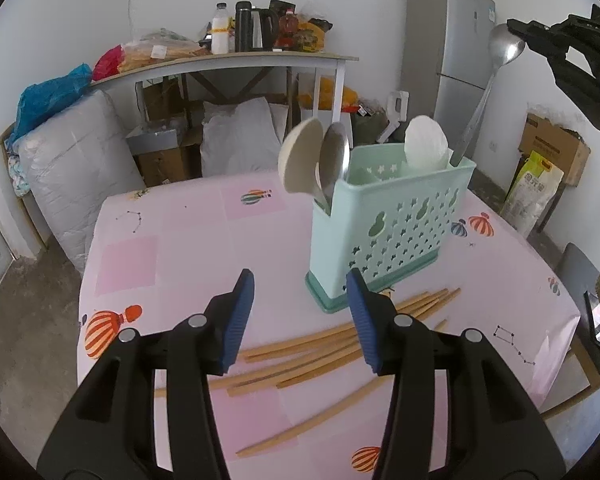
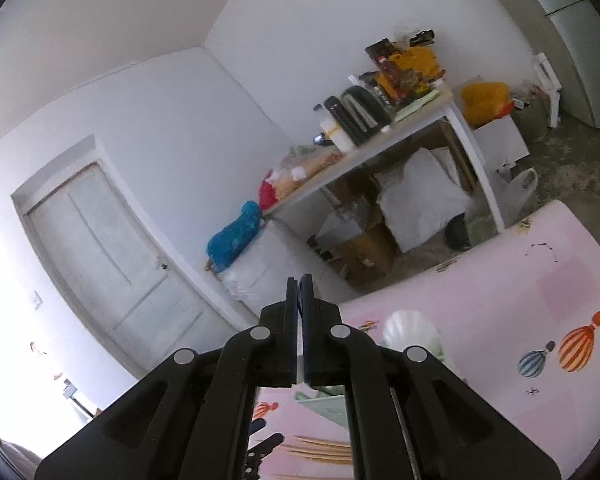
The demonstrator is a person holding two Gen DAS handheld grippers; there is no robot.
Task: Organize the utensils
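A mint-green utensil holder stands on the pink table. It holds a wooden spoon, a metal spoon and a white spoon. Several wooden chopsticks lie loose in front of it. My left gripper is open and empty, low over the chopsticks. My right gripper is up at the right, shut on the bowl of a long metal spoon whose handle dips into the holder's right end. In the right wrist view the right gripper is shut; the white spoon shows below.
A cluttered white side table with a kettle and bottles stands behind, with bags and boxes under it. A grey fridge is at the back right. A door is in the left wall. A phone lies at the table's right edge.
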